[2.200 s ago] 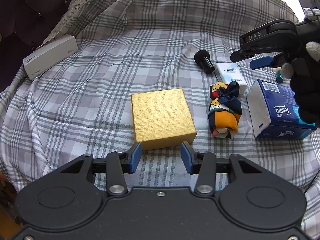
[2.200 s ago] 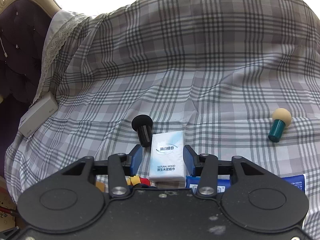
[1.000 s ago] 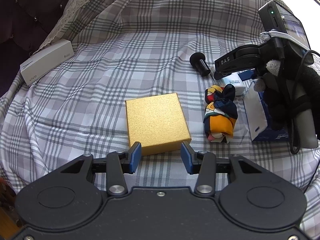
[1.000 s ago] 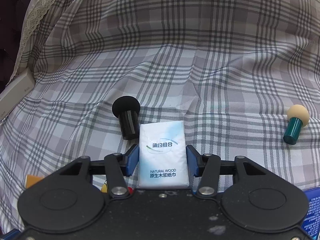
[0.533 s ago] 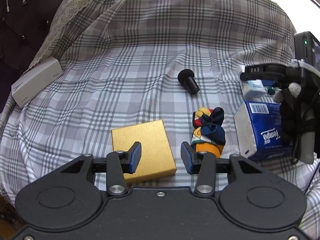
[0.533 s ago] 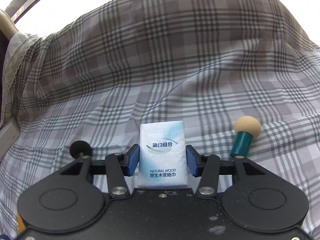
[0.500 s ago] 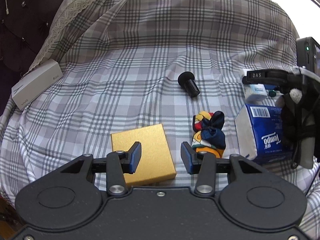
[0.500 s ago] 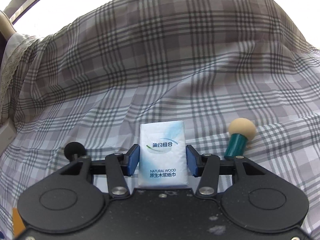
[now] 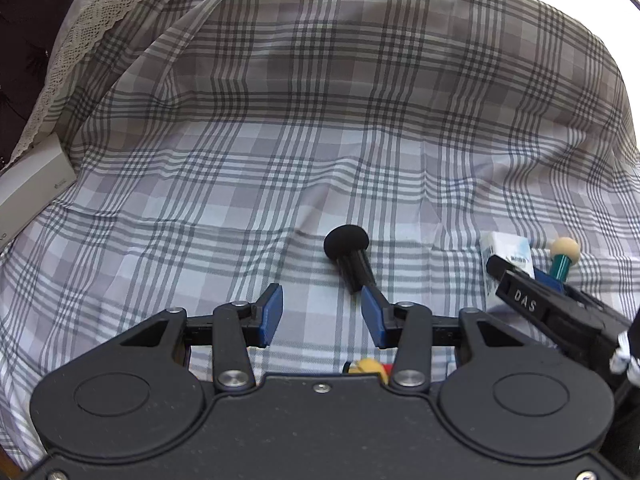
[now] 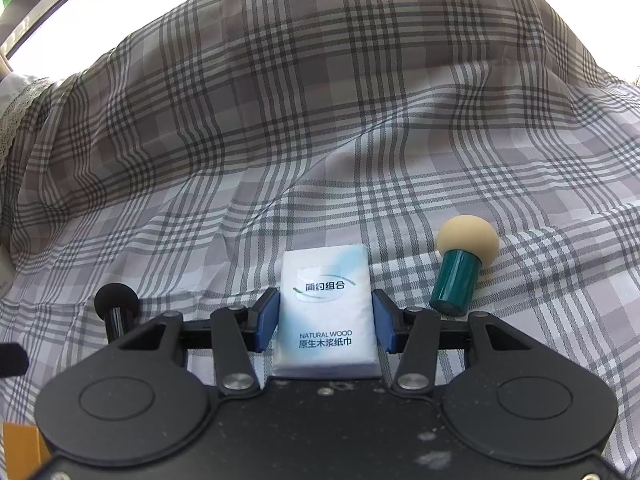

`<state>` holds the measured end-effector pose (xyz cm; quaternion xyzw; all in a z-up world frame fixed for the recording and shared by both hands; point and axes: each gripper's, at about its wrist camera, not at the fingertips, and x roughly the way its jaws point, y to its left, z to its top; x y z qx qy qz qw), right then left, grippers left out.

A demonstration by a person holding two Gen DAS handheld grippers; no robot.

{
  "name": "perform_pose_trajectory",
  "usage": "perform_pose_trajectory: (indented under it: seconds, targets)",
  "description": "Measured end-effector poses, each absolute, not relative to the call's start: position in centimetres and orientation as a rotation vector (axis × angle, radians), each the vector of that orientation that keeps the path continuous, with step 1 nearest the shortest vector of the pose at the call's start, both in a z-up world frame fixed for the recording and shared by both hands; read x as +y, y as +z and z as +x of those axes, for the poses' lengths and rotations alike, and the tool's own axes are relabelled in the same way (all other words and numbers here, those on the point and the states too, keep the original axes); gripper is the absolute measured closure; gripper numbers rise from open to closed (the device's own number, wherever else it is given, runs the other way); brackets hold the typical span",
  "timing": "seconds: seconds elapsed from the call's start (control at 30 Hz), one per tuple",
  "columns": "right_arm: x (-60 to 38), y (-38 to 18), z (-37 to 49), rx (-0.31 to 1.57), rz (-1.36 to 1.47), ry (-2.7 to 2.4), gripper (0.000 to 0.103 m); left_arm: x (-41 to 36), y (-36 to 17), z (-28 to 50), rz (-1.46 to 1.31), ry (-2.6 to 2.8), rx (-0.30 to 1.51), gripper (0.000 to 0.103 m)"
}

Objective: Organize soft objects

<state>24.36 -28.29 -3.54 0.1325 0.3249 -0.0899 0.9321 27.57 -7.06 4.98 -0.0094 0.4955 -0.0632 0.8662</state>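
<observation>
My right gripper (image 10: 325, 316) is shut on a white tissue pack (image 10: 324, 276) printed "NATURAL WOOD", held low over the plaid cloth. A make-up puff (image 10: 460, 276) with a beige head and green handle lies just right of it. In the left wrist view the same pack (image 9: 505, 250) shows at the right, clamped by the right gripper (image 9: 520, 278), beside the green puff (image 9: 563, 258). My left gripper (image 9: 322, 314) is open and holds nothing. A black puff (image 9: 348, 252) lies just ahead of its right finger. A bit of the colourful scarf (image 9: 366, 366) peeks out under it.
Plaid cloth (image 9: 320, 140) covers the whole surface and rises into a fold at the back. A white box (image 9: 28, 196) lies at the far left edge. A gold box corner (image 10: 18, 446) shows at the lower left of the right wrist view.
The left gripper moved forward and right; the gold box and most of the scarf slid out of view beneath it. The right gripper carried the tissue pack rightward, close to the green puff.
</observation>
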Motion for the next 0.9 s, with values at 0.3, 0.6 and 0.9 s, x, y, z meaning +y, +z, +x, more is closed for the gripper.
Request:
perform_pose_trajectory:
  seconds: [0.3,0.6,0.9]
  targets:
    - [-28.1,-3.7,24.1,0.646,0.265,-0.187,0.055,-8.8,2.4,32.0,-0.069,-0.124,1.051,0.058]
    - [-27.9,-3.8,24.1,0.643,0.250,-0.193,0.055,-9.6,0.9,33.7,-0.072,-0.125,1.050,0.057]
    - [-27.9,-3.7,24.0,0.639,0.251,-0.194,0.055,-10.0,0.1,34.4,-0.028,-0.081,1.044,0.057]
